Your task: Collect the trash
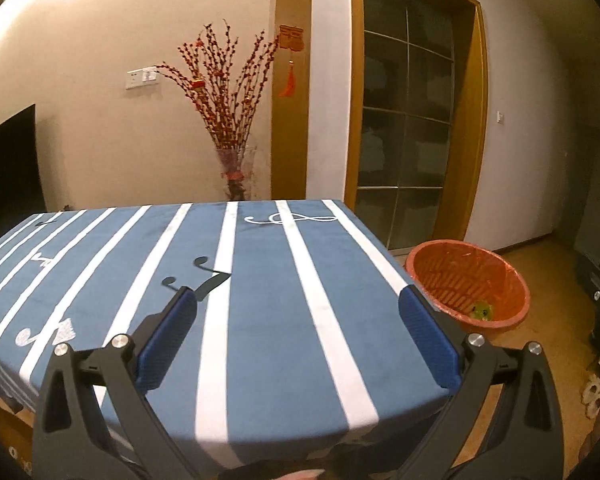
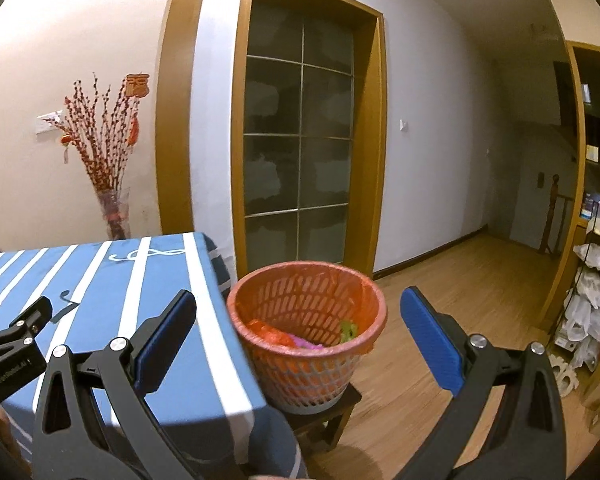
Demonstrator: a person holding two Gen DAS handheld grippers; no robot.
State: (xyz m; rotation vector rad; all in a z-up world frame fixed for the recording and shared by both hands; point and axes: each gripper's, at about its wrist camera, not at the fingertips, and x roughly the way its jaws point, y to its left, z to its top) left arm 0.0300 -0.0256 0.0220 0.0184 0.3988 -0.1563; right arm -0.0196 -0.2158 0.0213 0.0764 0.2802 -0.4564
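The orange basket [image 2: 308, 320] sits on a small dark stool [image 2: 332, 412] just off the corner of the surface [image 2: 100, 280], ahead of the right tool [image 2: 300, 324] and framed between its fingers. It likely stands there, raised to about the level of the surface's top, so that scraps can be carried off the cloth and dropped in without a long reach. It is lined with a thin orange bag, and trash already lies in it: a green crumpled piece [image 2: 350, 330], a pink piece [image 2: 306, 344] and something orange [image 2: 268, 330] at the bottom. In the left wrist view the same basket [image 1: 470, 280] lies ahead and to the right of the left tool [image 1: 300, 320], with the green piece [image 1: 483, 310] showing near its front rim.

The blue striped cloth on the surface [image 1: 260, 300] ahead of the left tool carries only its printed music notes; no loose trash shows on the part in view, so the collecting looks nearly or wholly done.

Both tools stand spread wide, their blue pads far apart. Nothing is between the pads of either one, and neither touches the basket or the cloth. The left tool [image 2: 16, 324] also shows at the left edge of the right wrist view, over the cloth.
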